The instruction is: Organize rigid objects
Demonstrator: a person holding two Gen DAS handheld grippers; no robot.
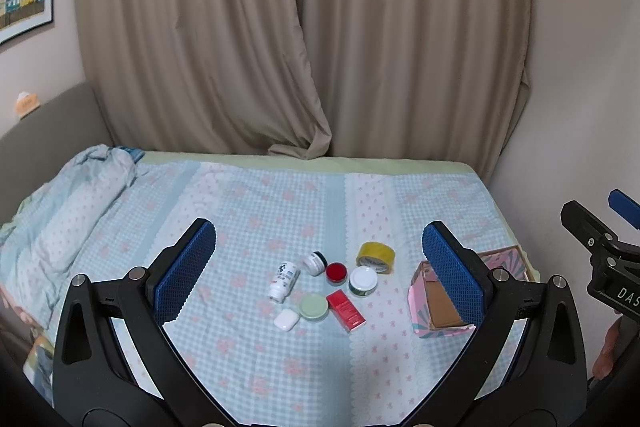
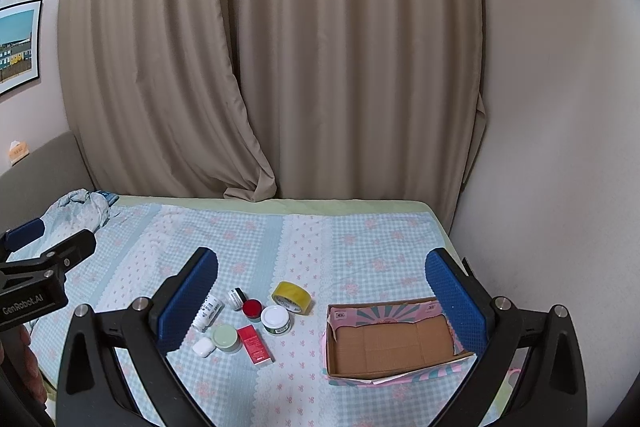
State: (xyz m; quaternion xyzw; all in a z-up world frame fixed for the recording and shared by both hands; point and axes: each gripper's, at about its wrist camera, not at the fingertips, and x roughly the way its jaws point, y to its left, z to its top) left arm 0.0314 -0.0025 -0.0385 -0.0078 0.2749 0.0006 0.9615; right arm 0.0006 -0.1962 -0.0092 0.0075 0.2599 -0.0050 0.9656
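Bedspread (image 2: 360, 239) scene: both claws, left gripper (image 1: 320, 267) and right gripper (image 2: 322, 297), gape empty; nothing packed yet, clutter ahead, empty box (image 2: 390, 345) by right pad; next, pinch the tape roll (image 2: 292, 296).

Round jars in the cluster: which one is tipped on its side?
The small white jar with the black band, at the back beside the red-lidded jar. The red, white-lidded and pale green-lidded jars stand lid-up.

Both claws hang wide-jawed above the bed (image 2: 360, 239). Ahead of the left claw (image 1: 320, 271) the small items cluster tightly; bare sheet surrounds them. Ahead of the right claw (image 2: 322, 303), the cardboard box (image 2: 392, 343) lies open-topped, its walls low.
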